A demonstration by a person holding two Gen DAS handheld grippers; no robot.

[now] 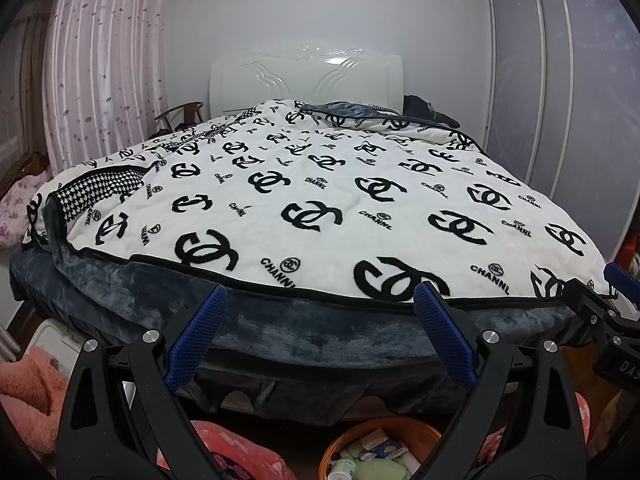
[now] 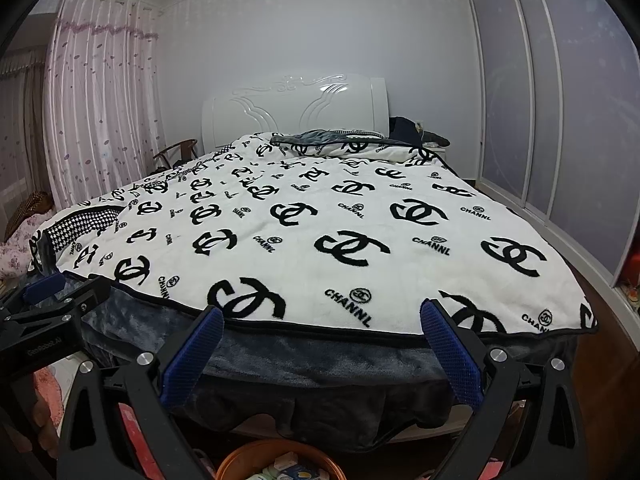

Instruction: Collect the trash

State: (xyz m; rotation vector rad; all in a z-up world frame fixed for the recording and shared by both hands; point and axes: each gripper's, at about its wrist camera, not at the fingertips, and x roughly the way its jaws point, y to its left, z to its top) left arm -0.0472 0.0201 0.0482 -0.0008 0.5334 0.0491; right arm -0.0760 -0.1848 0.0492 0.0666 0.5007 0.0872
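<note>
Since both grippers hang above the bin with nothing held, findings follow.
Risk: a careless descent could knock the orange bin [image 1: 332,446] and spill its contents, judging by how closely the arms flank it.
Risk, second: fingers could snag the blanket [image 1: 320,208] hem just ahead.
Left gripper [image 1: 320,304]: fingers spread wide, empty, touching nothing.
Right gripper [image 2: 322,322]: fingers spread wide, empty, touching nothing.
Trash [image 1: 372,454]: packets and bottles already in the bin, below both grippers; none seen on the bed.
</note>
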